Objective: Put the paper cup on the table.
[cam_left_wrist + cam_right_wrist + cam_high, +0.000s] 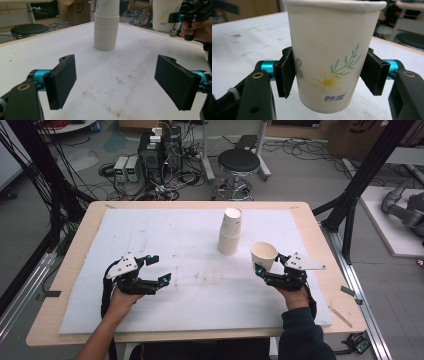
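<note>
A tall stack of white paper cups (230,232) (106,32) stands upright on the white mat (190,250), a little right of its middle. My right gripper (270,264) (329,75) is shut on a single paper cup (263,254) (329,57) with a daisy print. The cup is upright, mouth up, to the right of the stack and nearer me, apparently just off the mat. My left gripper (160,268) (116,80) hovers low over the left half of the mat, open wide, with nothing between its jaws. In the left gripper view the held cup (165,13) is at upper right.
The mat covers most of a wooden table (75,270). Beyond the far edge are a black stool (239,162), electronics boxes (157,150) and floor cables. Black frame posts (350,195) stand at both sides. The mat carries brown stains (117,80).
</note>
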Available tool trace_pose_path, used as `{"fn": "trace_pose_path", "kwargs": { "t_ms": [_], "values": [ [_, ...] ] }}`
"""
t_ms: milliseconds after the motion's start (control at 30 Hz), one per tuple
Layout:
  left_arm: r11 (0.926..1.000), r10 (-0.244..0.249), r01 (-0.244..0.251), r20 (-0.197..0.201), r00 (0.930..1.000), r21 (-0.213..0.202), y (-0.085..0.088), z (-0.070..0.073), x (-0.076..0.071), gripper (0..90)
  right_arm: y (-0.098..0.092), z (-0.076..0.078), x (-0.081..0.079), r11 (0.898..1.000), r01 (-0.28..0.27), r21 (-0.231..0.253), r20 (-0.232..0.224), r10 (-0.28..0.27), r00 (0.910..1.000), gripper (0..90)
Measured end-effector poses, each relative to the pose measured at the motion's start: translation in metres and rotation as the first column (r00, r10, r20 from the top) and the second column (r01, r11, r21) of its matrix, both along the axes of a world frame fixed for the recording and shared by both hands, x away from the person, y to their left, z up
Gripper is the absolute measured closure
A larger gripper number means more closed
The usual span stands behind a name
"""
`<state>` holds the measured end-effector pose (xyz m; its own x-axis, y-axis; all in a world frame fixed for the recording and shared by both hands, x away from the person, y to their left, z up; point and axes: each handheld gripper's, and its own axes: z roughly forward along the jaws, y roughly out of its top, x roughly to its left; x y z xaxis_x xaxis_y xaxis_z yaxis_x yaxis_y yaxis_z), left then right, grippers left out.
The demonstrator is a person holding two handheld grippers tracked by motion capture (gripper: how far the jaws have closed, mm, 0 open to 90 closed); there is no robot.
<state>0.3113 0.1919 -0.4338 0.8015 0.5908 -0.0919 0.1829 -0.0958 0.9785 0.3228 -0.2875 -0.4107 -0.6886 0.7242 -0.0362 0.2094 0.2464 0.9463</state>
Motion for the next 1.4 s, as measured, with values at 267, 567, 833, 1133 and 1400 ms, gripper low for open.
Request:
{"fn": "trace_pose_path", "kwargs": {
  "t_ms": [267, 567, 833, 1133, 1400],
  "values": [
    [1.0000, 0.001, -0.001, -0.001, 1.0000, 0.008, -0.001, 0.000, 0.000, 18.0, -0.019, -0.017, 0.018, 0.987, 0.159, -0.033, -0.089, -0.161, 0.9829, 35.1],
    [0.9997, 0.013, -0.013, -0.005, 0.9999, 0.022, 0.000, -0.001, 0.000, 18.2, -0.031, -0.036, 0.029, 0.964, 0.253, -0.081, -0.197, -0.265, 0.9439, 35.3],
    [0.9986, 0.038, -0.037, -0.019, 0.9991, 0.038, 0.001, -0.001, 0.000, 18.5, -0.029, -0.035, 0.028, 0.961, 0.235, -0.144, -0.217, -0.262, 0.9403, 35.3],
    [0.9978, 0.052, -0.050, -0.036, 0.9980, 0.043, 0.002, -0.003, 0.001, 18.7, -0.032, -0.035, 0.020, 0.957, 0.207, -0.204, -0.196, -0.247, 0.9488, 33.9],
    [0.9980, 0.057, -0.055, -0.037, 0.9977, 0.031, 0.004, -0.004, 0.002, 18.7, -0.040, -0.031, 0.010, 0.959, 0.222, -0.178, -0.223, -0.259, 0.9396, 20.7]
  ]
}}
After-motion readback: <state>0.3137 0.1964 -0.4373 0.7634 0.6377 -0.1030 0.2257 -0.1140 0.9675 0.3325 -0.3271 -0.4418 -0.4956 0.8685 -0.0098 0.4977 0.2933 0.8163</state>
